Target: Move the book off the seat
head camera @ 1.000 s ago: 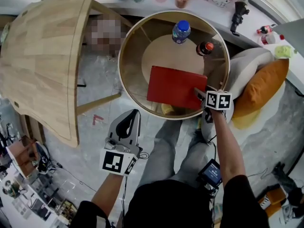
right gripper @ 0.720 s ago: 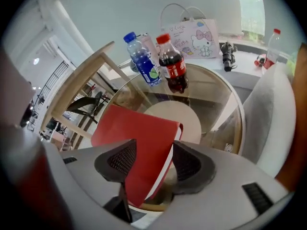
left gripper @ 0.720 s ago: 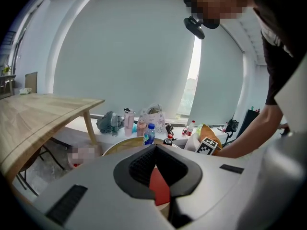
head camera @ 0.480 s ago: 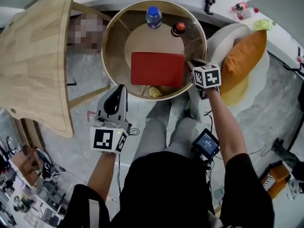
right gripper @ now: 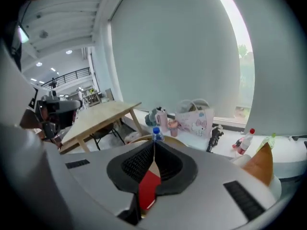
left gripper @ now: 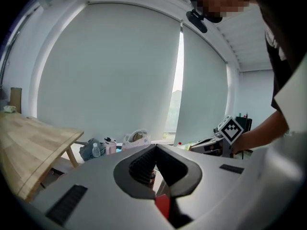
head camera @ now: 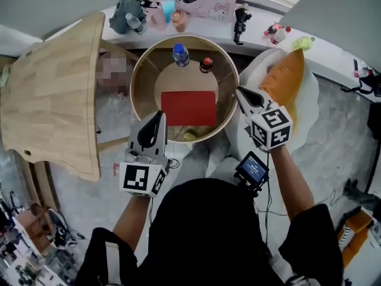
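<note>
Looking down now: the red book (head camera: 189, 108) lies flat on the round seat (head camera: 133, 85), toward its near side, and neither tool has hold of it. Left gripper (head camera: 160, 115) lines its tip up with the book's near left corner in the head view, jaws pressed together with nothing in them; in its own view red shows only low down, behind the pads. Right gripper (head camera: 240, 91) is off to the book's right, by the seat's right rim and clear of the cover. Its jaws have just been closing and now meet, empty.

Inside the seat's raised rim, beyond the book, stand a blue-capped bottle (head camera: 180, 54) and a red-capped bottle (head camera: 206, 64), side by side and upright. On the ledge behind sits a pink bag (head camera: 208, 5); what it holds I can't make out.

Both forearms reach forward from the body, marker cubes toward the person, tips pointing away toward the seat. A small screen (head camera: 253, 168) rides on the right forearm.
</note>
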`<state>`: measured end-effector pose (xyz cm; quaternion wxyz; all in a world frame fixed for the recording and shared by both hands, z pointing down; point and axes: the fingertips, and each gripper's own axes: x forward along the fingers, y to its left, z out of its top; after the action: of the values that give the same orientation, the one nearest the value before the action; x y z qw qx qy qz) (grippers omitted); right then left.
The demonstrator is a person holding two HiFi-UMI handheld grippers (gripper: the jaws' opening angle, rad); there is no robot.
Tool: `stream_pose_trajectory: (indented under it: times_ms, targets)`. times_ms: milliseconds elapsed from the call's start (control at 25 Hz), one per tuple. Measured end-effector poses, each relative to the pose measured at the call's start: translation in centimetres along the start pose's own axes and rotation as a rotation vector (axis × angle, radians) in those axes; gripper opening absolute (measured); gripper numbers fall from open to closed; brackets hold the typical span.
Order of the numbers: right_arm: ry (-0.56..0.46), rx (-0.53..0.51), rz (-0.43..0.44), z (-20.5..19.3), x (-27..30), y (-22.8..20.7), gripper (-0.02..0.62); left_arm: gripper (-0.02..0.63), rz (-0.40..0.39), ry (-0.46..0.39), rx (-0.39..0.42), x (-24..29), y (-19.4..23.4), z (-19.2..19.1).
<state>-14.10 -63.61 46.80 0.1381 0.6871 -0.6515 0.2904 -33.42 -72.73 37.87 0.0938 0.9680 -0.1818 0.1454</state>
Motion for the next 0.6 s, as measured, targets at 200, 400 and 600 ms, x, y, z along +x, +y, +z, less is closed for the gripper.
stream_pose_trajectory:
  times_ms: [200,400,600]
  targets:
    - [-0.137,-0.013,-0.039,5.9,-7.6,1.8,0.021,0.011,0.010,-0.071,-0.002,-2.7,-1.5,5.1]
    - [-0.229,-0.064,-0.132,8.6,-12.9,2.7,0.021,0.011,0.030,-0.143,-0.012,-5.4,-2.0,8.2]
    - [-0.278,-0.078,-0.170,9.2,-15.3,3.1,0.021,0.011,0.023,-0.181,0.018,-6.3,-3.3,9.3]
